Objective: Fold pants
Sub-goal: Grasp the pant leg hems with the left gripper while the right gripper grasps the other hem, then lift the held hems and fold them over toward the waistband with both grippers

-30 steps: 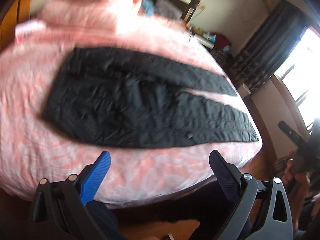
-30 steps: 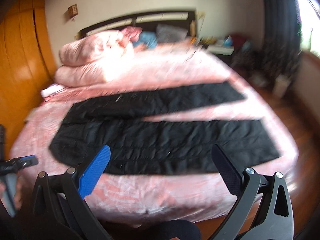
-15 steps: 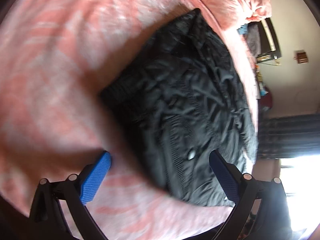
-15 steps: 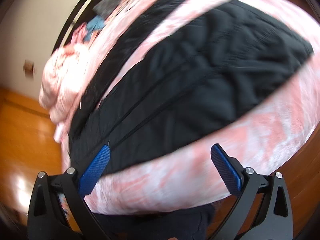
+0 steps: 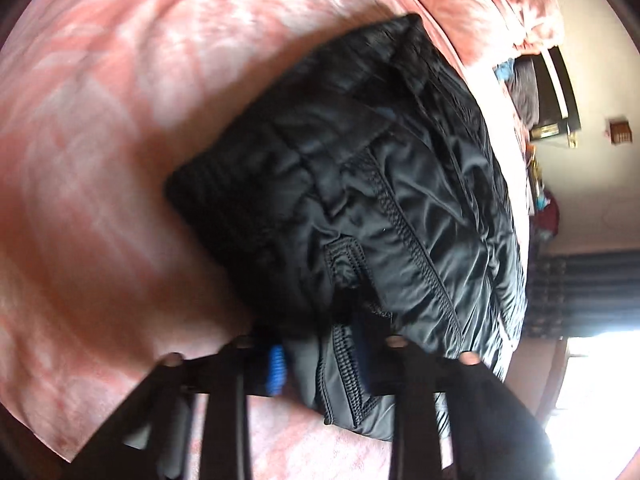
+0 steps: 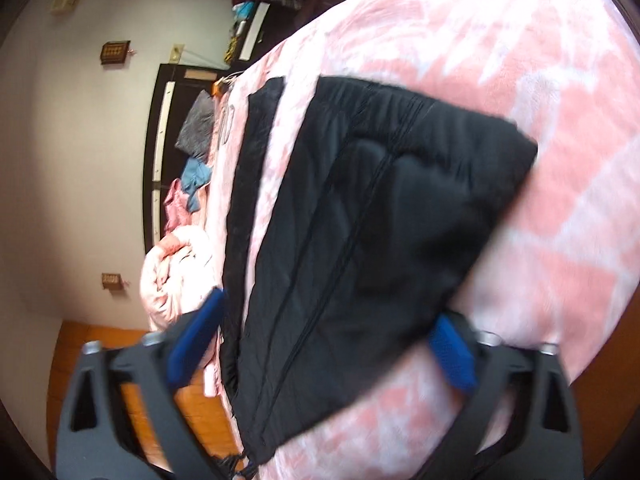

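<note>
While the black pants point(image 5: 384, 184) lay flat on the pink bed point(image 5: 100, 160), the left hand-held gripper point(image 5: 320, 364) had clamped their waist edge; the right hand-held gripper point(image 6: 320, 344), just closing, straddled a leg without pinching. Next: secure that grip, then lift together to fold.

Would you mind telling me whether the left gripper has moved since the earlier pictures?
Yes. The left gripper has dropped toward the pink bedspread onto the near edge of the black pants; its jaws have just closed on that fabric.
</note>
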A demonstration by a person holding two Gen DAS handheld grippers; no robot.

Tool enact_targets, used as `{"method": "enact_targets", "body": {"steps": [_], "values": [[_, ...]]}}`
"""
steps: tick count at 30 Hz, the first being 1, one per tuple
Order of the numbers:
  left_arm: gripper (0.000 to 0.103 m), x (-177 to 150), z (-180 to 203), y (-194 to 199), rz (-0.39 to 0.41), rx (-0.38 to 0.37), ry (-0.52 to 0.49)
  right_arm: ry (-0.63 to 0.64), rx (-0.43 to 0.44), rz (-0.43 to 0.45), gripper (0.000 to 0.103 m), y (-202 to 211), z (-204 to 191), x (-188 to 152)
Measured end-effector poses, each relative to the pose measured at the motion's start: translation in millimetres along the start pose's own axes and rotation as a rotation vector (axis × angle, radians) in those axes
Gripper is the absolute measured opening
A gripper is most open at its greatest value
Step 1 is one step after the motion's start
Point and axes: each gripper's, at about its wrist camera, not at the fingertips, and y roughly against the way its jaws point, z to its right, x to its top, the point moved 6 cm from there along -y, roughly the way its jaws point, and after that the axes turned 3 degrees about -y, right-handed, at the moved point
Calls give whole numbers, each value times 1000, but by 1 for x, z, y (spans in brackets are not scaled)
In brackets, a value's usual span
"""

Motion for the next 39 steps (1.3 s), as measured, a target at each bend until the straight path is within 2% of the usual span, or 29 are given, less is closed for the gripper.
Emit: {"method": "enact_targets", "body": {"steps": [1,2,4,6,8,10,12,14,15,16,17,18,19,20,21,23,24,26,27,30,33,35,39], "values": [[14,-1,3,2,30,10,0,10,-20,-1,19,-3,2,1],[9,-1,5,5,49,21,-5,2,-20,-10,5,-8,3,1],[7,0,13,20,110,43,-31,31,-29,-4,5,-6,-2,-5],[7,4,8,34,140,44,-19,76,-32,-15,5,-2,-10,-16],[7,6,-6,46,143,33,13,107,-32,-33,5,0,-17,-26],[8,5,-17,47,134,54,14,130,-47,-53,5,0,-17,-34],[13,1,-26,34,110,92,1,135,-114,-74,5,-11,-4,-33],[16,3,-31,27,110,69,27,124,-134,-89,7,-15,4,-35],[21,3,-32,25,103,61,39,135,-144,-96,10,-16,4,-35],[23,3,-34,26,89,48,41,154,-152,-108,17,-15,1,-34],[29,3,-33,28,78,44,32,170,-159,-124,24,-12,-3,-33],[41,1,-34,35,70,59,13,187,-169,-135,55,-8,-7,-30],[49,3,-34,47,82,113,-21,213,-190,-126,76,3,-13,-24],[70,9,-32,65,123,178,-65,237,-219,-106,77,17,-14,-19],[82,15,-30,78,156,205,-101,265,-258,-91,77,28,-17,-11],[85,41,-9,99,200,228,-205,342,-338,-33,77,53,-33,12],[92,56,2,102,199,223,-249,413,-367,5,77,59,-55,26],[94,95,39,94,172,182,-359,499,-344,-2,80,52,-89,39],[96,119,62,86,180,156,-415,535,-327,-21,85,40,-110,45],[99,166,95,55,145,74,-479,622,-268,-92,92,-19,-171,57],[99,221,101,-1,71,62,-434,657,-280,-180,93,-104,-214,73],[99,241,96,-30,28,57,-406,665,-308,-247,93,-149,-224,83],[99,259,89,-71,-21,48,-410,657,-320,-367,93,-228,-241,97]]}}
